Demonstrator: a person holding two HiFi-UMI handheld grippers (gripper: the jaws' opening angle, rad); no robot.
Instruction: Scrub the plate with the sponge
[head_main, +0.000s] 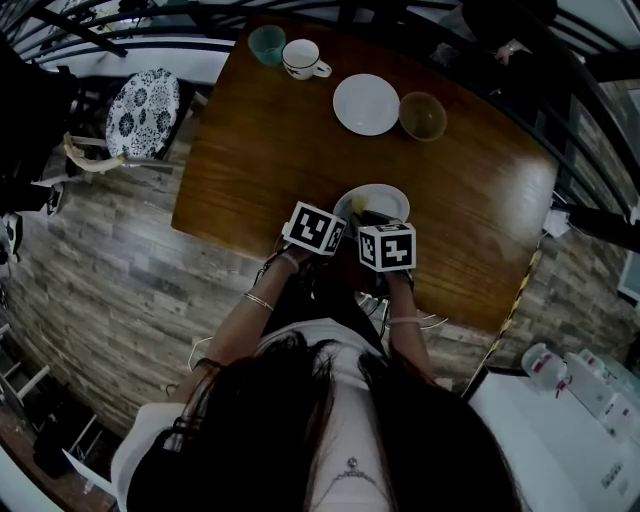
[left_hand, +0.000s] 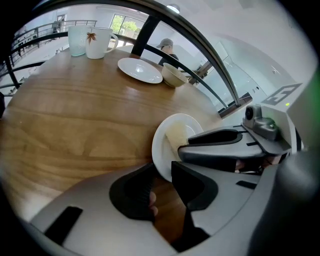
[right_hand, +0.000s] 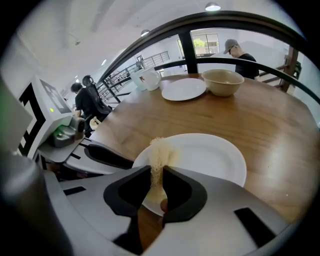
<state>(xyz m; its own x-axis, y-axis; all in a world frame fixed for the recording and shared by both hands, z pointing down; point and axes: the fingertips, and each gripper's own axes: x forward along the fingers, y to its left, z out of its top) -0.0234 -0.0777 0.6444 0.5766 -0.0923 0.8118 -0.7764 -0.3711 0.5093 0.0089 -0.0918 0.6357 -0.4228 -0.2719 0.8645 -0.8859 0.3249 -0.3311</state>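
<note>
Down at the near edge of the brown wooden table, the left tongs stand wide apart, with the near-left rim of the round white ceramic plate at the mouth of the gap and no pad pressing on it. To their right, the right tongs are clamped on the pale yellow sponge, which stands upright on the plate's left part. With the plate unheld and so close to the edge, a firm stroke would probably push it across the wood or off toward the person; the thin pinch on the soft sponge could also slip. Far across the table, well apart from the work, stand a pale teal tumbler, a white mug, a second white plate and a beige bowl; none blocks the scrubbing.
</note>
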